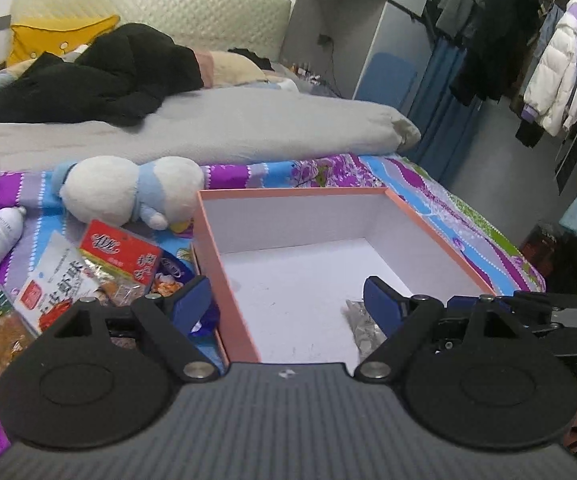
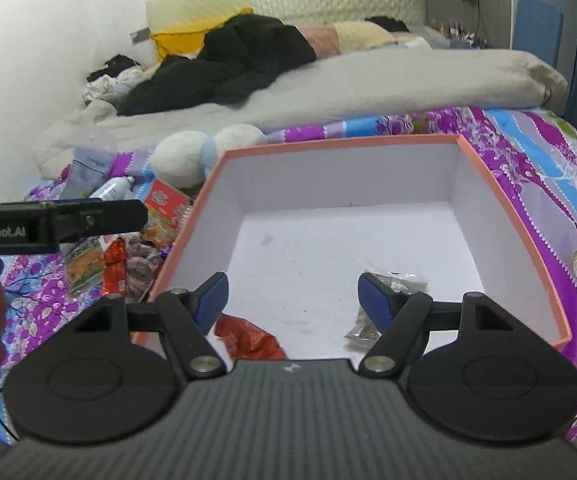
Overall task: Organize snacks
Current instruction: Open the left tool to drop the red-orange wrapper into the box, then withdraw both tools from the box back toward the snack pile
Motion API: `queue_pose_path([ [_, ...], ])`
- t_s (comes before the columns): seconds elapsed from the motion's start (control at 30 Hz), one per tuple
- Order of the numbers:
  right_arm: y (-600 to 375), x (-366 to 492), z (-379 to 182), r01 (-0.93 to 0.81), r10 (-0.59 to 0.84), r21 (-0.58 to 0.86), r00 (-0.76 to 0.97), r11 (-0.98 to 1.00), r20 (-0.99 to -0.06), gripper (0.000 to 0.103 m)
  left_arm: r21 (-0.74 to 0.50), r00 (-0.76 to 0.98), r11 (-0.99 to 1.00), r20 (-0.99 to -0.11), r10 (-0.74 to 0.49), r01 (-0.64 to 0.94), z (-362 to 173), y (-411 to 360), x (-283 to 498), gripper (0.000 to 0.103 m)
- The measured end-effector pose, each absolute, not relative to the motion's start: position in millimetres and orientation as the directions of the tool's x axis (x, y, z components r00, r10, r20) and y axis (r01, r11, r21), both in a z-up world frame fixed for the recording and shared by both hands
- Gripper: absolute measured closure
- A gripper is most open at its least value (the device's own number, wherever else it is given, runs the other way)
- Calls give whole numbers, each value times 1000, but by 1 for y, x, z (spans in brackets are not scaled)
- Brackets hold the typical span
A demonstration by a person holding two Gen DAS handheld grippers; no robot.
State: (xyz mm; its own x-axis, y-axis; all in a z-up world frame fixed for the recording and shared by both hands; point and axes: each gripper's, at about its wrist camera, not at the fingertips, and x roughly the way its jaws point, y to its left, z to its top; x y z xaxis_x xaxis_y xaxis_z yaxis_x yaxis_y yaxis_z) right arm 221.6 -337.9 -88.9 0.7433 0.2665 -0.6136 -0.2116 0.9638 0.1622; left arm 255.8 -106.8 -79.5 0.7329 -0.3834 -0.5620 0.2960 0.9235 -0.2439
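Risk lies by the box [image 1: 224,280] wall: the left gripper [image 1: 288,300], spread and empty like the right gripper [image 2: 292,296], straddles it and could catch it reaching for the snack packets [image 1: 88,276] on the bed [image 1: 428,184].

- "GenRobot.AI", white print, on black plastic body of left gripper [image 2: 54,226].
- Red snack packet [image 1: 118,250] & white snack packet [image 1: 58,276]: Chinese chars, can't read.

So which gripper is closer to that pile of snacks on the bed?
Left. The left gripper straddles the box's left wall, right beside the snack pile. The right gripper hovers over the box's inside.
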Motion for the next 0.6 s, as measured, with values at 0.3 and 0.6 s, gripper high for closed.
queue_pose_path([
  [0.3, -318, 183, -84, -222, 258, 133, 803, 966, -538, 29, -210, 769, 946, -552, -322, 245, -79, -83, 210, 16],
  [0.6, -294, 148, -95, -248, 264, 103, 805, 963, -531, 29, -224, 791, 956, -542, -283, 188, -84, -57, 173, 16],
])
